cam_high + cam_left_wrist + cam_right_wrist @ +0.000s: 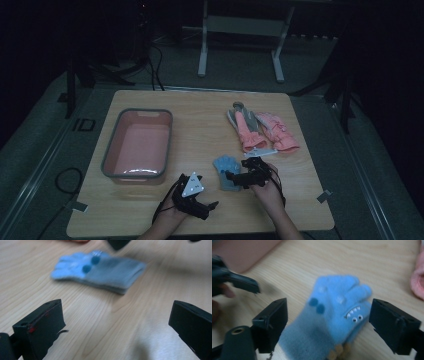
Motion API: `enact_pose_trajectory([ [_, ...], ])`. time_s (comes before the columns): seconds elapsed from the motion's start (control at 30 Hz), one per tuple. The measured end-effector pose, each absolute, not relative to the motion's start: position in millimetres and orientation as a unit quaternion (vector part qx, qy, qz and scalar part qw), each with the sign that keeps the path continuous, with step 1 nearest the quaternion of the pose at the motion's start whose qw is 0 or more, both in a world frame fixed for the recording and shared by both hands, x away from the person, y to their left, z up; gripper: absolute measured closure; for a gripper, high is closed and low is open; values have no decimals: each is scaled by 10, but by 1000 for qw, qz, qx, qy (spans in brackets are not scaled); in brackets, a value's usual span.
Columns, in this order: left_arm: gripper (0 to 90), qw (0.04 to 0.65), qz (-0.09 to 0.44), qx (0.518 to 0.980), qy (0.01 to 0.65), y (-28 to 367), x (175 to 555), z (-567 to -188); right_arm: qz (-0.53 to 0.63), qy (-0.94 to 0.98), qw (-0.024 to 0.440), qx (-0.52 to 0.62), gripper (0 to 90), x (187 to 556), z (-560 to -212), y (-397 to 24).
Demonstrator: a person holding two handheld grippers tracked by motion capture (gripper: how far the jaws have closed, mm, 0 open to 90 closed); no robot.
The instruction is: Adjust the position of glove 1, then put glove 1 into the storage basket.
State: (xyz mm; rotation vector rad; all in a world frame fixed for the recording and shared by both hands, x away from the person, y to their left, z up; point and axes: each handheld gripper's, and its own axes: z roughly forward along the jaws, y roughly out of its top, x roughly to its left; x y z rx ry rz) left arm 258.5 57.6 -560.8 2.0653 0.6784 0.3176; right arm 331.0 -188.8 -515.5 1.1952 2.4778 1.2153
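A small blue knit glove (227, 171) with a monster face lies flat on the wooden table (200, 130), near the front middle. My right gripper (235, 176) is open, its jaws on either side of the blue glove (332, 320) at the cuff end. My left gripper (212, 205) is open too, low over the table to the glove's front left, with bare wood between its jaws. From it the blue glove (100, 271) lies a little way ahead. A pair of pink gloves (260, 131) with a white tag lies at the back right.
A pink basin with a grey rim (137, 145) stands on the table's left half. The other gripper's jaw (244, 283) and a hand reach in at the left of the right gripper view. Dark floor, cables and a white stand surround the table.
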Motion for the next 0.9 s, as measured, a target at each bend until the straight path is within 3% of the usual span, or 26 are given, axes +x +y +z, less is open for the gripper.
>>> enact_pose_trajectory([
  [0.2,1,453,87,844,276,587,2651,-5573,404,840,84,353,151,3340,-5140,-2018],
  [0.5,1,441,85,867,216,421,2700,-5504,403,840,47,359,112,3380,-5144,-2193],
  [0.57,2,439,92,871,199,369,2706,-5488,405,839,46,359,156,3394,-5155,-2209],
  [0.7,60,435,104,880,158,268,2755,-5434,403,839,51,362,344,3482,-5141,-2222],
  [0.77,79,431,112,885,137,215,2805,-5412,402,840,48,362,372,3511,-5139,-2216],
  [0.8,191,423,109,890,131,185,2837,-5405,398,842,52,360,426,3583,-5138,-2178],
  [0.9,236,417,120,894,110,95,2892,-5391,398,841,44,364,411,3679,-5189,-2120],
])
